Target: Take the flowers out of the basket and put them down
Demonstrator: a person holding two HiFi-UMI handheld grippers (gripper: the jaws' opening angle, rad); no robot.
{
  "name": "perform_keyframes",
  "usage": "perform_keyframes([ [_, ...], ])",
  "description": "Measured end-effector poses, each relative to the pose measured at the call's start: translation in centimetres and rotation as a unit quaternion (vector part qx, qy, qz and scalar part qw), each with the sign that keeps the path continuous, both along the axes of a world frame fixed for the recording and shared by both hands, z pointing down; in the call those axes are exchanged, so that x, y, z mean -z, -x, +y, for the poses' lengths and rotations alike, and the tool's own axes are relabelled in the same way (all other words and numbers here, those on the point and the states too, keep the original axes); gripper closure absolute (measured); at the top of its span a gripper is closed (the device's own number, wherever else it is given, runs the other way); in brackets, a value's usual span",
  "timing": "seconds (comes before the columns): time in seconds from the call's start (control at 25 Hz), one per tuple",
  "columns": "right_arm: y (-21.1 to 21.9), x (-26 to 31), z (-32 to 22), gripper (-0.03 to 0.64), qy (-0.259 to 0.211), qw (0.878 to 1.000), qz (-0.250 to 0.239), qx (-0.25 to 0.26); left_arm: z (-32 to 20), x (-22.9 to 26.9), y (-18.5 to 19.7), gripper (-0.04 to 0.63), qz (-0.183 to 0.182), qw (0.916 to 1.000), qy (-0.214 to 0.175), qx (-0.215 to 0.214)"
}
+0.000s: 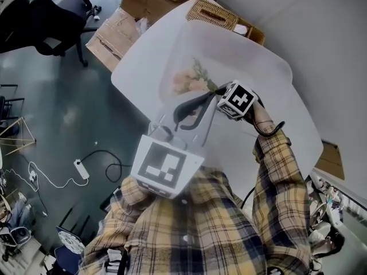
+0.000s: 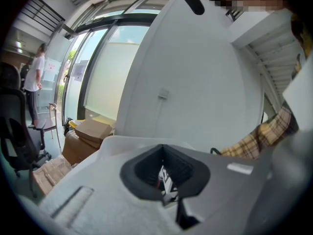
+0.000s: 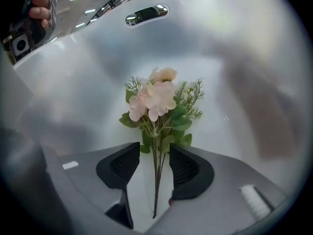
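- The flowers (image 3: 156,102) are lying flat on the white desk (image 1: 258,67), well away from the wicker basket (image 1: 212,13) at its far edge.
- Right tongs (image 3: 155,163) are spread wide. The thin stems run straight down the gap between the pads, and neither pad presses on them.
- In the right gripper view the bunch's long axis lines up with the tongs: pink blooms point away, cut stem ends point back toward the camera.
- Left tongs (image 2: 164,173) are pressed together with nothing in them, aimed over the desk edge toward the wall.
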State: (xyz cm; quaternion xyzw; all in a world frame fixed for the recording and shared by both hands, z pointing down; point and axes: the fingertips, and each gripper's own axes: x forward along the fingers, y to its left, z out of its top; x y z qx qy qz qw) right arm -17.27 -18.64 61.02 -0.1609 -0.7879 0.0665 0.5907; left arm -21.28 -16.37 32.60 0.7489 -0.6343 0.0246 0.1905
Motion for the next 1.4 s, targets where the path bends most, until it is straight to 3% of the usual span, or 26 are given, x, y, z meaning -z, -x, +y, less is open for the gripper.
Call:
perform_keyframes([
  [0.36,-0.1,-2.1,0.5,0.429,-0.001,1.000,0.013,-0.005,-0.1,-0.1,0.3,0.594,0.006,0.9999,-0.005,0.007],
  [0.52,-0.1,-2.6,0.2,0.526,-0.015,1.000,0.014,-0.014,0.0,-0.1,0.5,0.594,0.007,0.9999,-0.006,0.009],
  [0.72,-0.2,-2.6,0.5,0.584,-0.005,1.000,0.011,-0.007,0.0,0.0,0.6,0.594,0.005,0.9999,-0.010,0.010],
  [1.08,-0.6,-1.6,-0.4,0.597,-0.008,1.000,0.009,-0.008,0.2,0.4,0.1,0.594,0.000,0.9999,-0.012,0.005],
  [1.4,-0.9,0.8,-1.1,0.597,-0.015,0.999,-0.002,-0.044,1.3,1.6,-0.7,0.594,-0.005,0.9997,-0.022,-0.010],
])
